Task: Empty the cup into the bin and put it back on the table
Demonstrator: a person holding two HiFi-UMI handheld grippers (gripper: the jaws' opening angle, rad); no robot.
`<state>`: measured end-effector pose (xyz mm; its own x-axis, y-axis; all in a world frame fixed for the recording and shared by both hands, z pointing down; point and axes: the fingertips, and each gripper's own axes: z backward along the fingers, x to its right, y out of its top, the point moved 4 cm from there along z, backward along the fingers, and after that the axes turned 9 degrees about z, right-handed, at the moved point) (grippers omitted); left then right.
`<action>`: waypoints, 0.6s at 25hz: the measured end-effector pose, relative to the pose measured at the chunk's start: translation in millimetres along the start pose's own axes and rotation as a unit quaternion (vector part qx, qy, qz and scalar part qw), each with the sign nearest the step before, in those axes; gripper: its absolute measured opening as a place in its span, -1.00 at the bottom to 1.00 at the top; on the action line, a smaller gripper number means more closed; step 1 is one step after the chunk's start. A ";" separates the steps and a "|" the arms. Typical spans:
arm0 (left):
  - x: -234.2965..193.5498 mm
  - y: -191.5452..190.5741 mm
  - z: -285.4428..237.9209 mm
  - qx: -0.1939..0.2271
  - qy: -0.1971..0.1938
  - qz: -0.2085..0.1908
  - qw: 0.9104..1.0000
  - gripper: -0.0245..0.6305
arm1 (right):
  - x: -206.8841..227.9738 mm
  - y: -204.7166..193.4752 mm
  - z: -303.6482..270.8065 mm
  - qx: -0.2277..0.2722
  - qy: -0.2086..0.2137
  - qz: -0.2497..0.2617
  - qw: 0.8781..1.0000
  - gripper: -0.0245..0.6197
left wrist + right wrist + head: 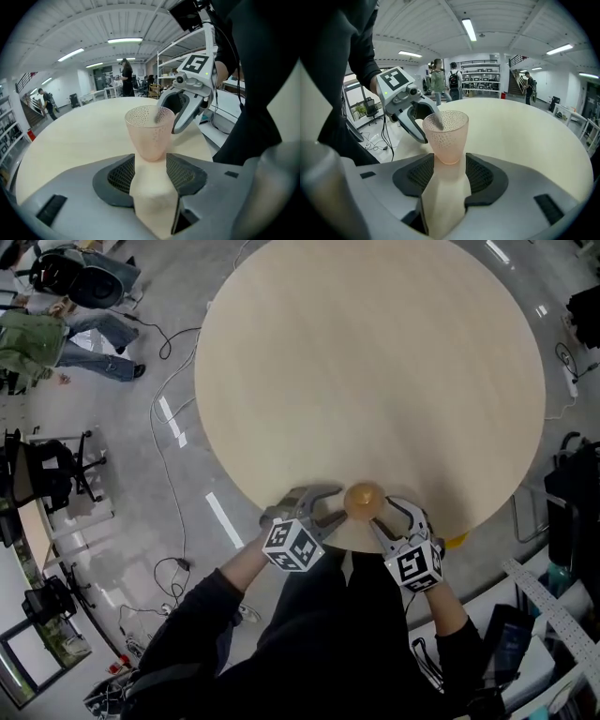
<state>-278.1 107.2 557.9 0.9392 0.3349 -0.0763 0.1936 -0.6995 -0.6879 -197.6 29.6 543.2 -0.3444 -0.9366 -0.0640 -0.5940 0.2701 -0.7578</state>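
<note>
A translucent pinkish dimpled cup [364, 500] stands upright on the round pale wooden table [375, 362], close to its near edge. My left gripper [332, 508] sits just left of the cup and my right gripper [382, 515] just right of it. Both point at the cup with jaws spread. In the left gripper view the cup [150, 131] stands at the tips of the left gripper [151, 174], with no pad pressing on it. The right gripper view shows the same: cup [446, 135] just beyond the right gripper [449, 177]. The cup looks empty.
Cables [167, 427] run over the grey floor left of the table. A person [56, 338] and office chairs [56, 474] are at the far left. Shelving and equipment [553, 615] crowd the right side. More people [445, 79] stand beyond the table.
</note>
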 end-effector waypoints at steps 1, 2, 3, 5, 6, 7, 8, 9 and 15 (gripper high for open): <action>-0.8 0.0 -1.0 -0.003 -0.004 -0.008 1.000 -0.24 | 1.1 0.5 -2.5 -0.004 0.005 0.008 1.000 -0.29; -2.0 0.0 -1.4 -0.006 -0.009 -0.014 1.000 -0.24 | 2.1 1.4 -4.9 -0.009 0.010 0.019 1.000 -0.27; -3.3 0.3 -1.5 -0.008 -0.016 -0.017 1.000 -0.24 | 3.0 2.4 -7.0 -0.013 0.014 0.032 0.999 -0.26; -5.3 1.7 -2.0 -0.009 -0.030 -0.020 0.999 -0.24 | 4.0 5.0 -10.4 -0.018 0.021 0.054 0.998 -0.24; -6.0 2.7 -2.6 -0.010 -0.036 -0.022 0.999 -0.24 | 4.2 6.5 -11.7 -0.017 0.025 0.061 0.998 -0.24; -6.6 4.0 -3.4 -0.011 -0.041 -0.026 0.999 -0.24 | 4.4 8.0 -12.8 -0.016 0.029 0.065 0.997 -0.24; -7.3 5.6 -4.1 -0.012 -0.043 -0.031 0.999 -0.24 | 4.5 9.7 -13.7 -0.014 0.032 0.067 0.997 -0.24; -8.0 7.5 -4.6 -0.012 -0.045 -0.035 0.998 -0.24 | 4.5 11.3 -14.2 -0.011 0.034 0.069 0.997 -0.24; -7.1 17.0 -3.4 -0.007 -0.049 -0.030 0.998 -0.24 | 5.5 14.9 -9.3 -0.004 0.028 0.071 0.997 -0.24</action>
<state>-280.5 90.7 549.2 0.8936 0.4364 -0.1048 0.2541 -0.6845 -0.6833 -215.1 30.6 537.6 -0.4652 -0.8748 -0.1350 -0.5417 0.4020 -0.7383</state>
